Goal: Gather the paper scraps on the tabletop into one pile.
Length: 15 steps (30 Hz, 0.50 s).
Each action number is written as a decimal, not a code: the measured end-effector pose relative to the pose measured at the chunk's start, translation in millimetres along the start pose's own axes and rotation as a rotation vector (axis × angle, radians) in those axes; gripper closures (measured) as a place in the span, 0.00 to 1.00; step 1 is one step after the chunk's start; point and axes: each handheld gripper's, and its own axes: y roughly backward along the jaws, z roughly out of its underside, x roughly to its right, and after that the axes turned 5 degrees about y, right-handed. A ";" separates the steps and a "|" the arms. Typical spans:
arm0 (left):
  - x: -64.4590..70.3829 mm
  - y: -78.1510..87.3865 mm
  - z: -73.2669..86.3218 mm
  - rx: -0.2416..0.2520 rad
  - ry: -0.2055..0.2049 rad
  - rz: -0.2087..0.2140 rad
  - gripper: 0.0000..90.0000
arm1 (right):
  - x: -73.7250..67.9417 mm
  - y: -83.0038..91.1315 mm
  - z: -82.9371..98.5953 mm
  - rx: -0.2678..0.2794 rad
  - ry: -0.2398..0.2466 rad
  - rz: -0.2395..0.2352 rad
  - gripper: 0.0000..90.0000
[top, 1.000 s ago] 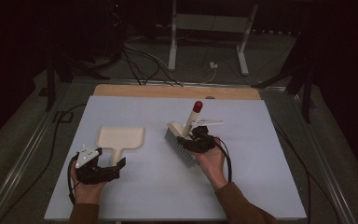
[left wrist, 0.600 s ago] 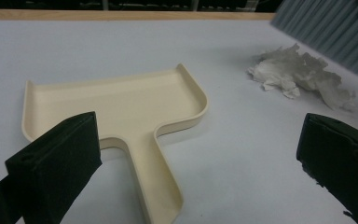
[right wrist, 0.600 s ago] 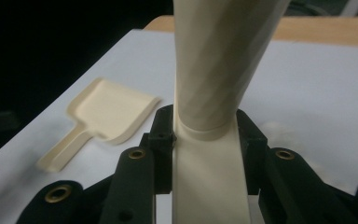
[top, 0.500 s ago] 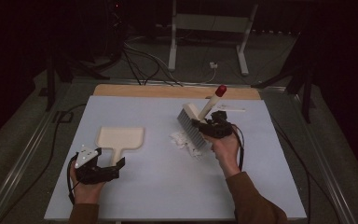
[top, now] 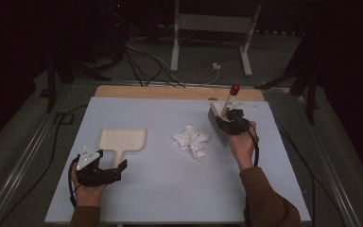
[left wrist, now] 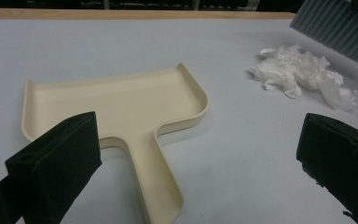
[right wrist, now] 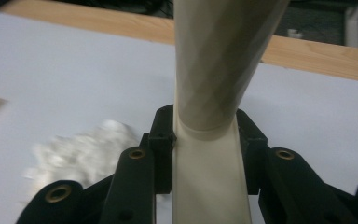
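the right tool [top: 230,124] clamps the cream handle of a hand brush [top: 219,120], its grey bristles raised just right of the crumpled white paper [top: 192,141], perhaps tissue, mid-desk [top: 264,189]. the left tool [top: 105,169] rests near the front edge, jaws wide, straddling the handle end of the cream dustpan [top: 122,140], which lies flat left of the paper.

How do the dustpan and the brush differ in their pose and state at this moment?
The dustpan lies flat on the table, while the brush is held up with its handle pointing upward. Nothing grips the dustpan: the left gripper is open at its handle. The right gripper is shut on the brush handle. The dustpan sits left of the crumpled paper, the brush right of it. Both are cream-coloured.
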 end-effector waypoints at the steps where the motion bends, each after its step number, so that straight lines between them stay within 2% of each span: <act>1: -0.1 0.0 0.0 0.000 0.001 0.000 0.00 | 0.0 0.0 0.0 0.000 0.000 0.000 0.74; 8: -0.9 0.2 0.1 -0.002 0.001 -0.008 0.00 | -6.6 -9.6 4.4 -0.028 0.070 0.086 0.74; 12: -1.0 0.2 0.2 -0.003 -0.001 -0.013 0.00 | -17.6 -17.6 9.9 -0.060 0.115 0.100 0.74; 15: -1.0 0.0 0.3 -0.003 -0.001 -0.016 0.00 | -24.1 -20.6 13.0 -0.069 0.124 0.091 0.74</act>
